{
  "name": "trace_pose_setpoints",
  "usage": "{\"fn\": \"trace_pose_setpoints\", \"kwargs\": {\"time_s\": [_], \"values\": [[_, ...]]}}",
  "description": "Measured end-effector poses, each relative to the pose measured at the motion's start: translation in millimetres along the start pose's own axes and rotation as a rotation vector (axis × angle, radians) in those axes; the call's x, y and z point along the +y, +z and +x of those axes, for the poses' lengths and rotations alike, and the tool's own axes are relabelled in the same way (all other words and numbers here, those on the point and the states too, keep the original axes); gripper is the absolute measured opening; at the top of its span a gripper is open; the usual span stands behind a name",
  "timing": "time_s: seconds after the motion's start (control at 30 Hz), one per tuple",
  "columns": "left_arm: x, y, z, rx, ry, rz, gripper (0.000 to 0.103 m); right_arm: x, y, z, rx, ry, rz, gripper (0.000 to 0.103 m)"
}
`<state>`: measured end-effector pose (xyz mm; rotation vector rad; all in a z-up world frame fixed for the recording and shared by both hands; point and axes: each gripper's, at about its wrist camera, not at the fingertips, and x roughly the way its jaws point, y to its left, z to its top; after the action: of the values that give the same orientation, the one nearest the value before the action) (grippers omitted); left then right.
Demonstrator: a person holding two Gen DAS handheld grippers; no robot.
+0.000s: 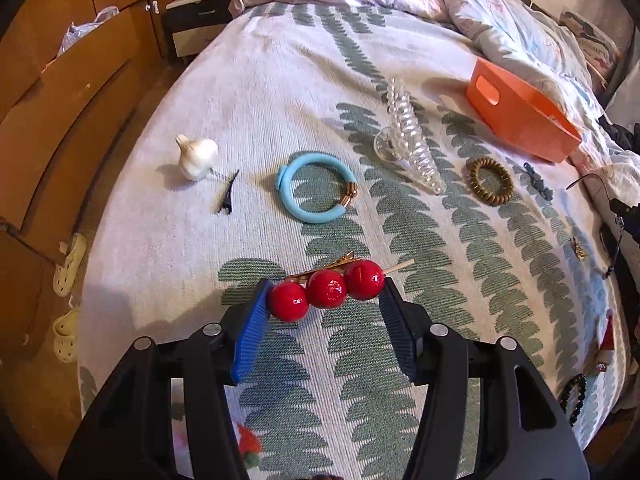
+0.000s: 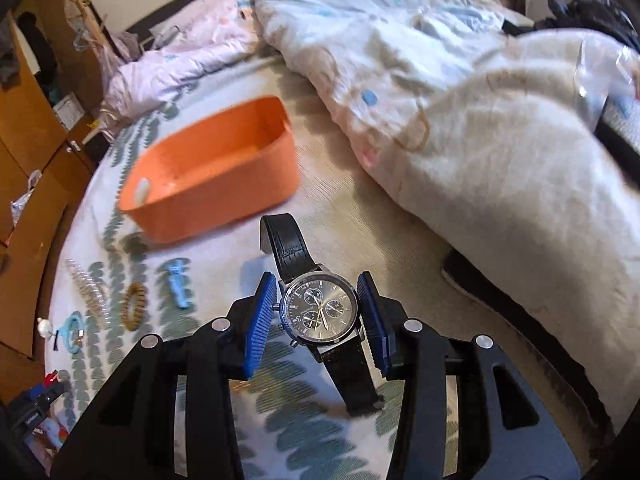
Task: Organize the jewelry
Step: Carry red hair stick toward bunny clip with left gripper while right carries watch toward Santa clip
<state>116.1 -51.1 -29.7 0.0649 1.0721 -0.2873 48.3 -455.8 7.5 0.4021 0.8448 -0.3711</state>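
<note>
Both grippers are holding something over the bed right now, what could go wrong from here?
The left gripper clamps the red ball hair clip only by its end balls, so it might twist or pop out. The right gripper pinches the watch by its smooth case, strap dangling; it could slip or catch the orange box rim.

Orange box [image 1: 516,114] — far corner cropped

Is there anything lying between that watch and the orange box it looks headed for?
Nothing visible. The watch, held in the right gripper, has only bare bedspread between it and the orange box. The small blue clip and brown hair tie lie off to the left of that path.
</note>
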Motion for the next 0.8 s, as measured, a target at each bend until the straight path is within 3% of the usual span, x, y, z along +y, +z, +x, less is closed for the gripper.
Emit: {"fn": "trace_pose_setpoints", "kwargs": {"time_s": [0.53,0.8], "values": [[1.2,-20.5,-61.7,-0.108,-0.007,0.013,0.055,31.1,-41.1,-124.8,-0.178,0.031,-0.108,0.043],[-0.1,-55.8,-85.0,-0.118,-0.078,0.039,0.055,9.0,-86.8,-148.1,-0.175,-0.004,-0.079,0.043]]}}
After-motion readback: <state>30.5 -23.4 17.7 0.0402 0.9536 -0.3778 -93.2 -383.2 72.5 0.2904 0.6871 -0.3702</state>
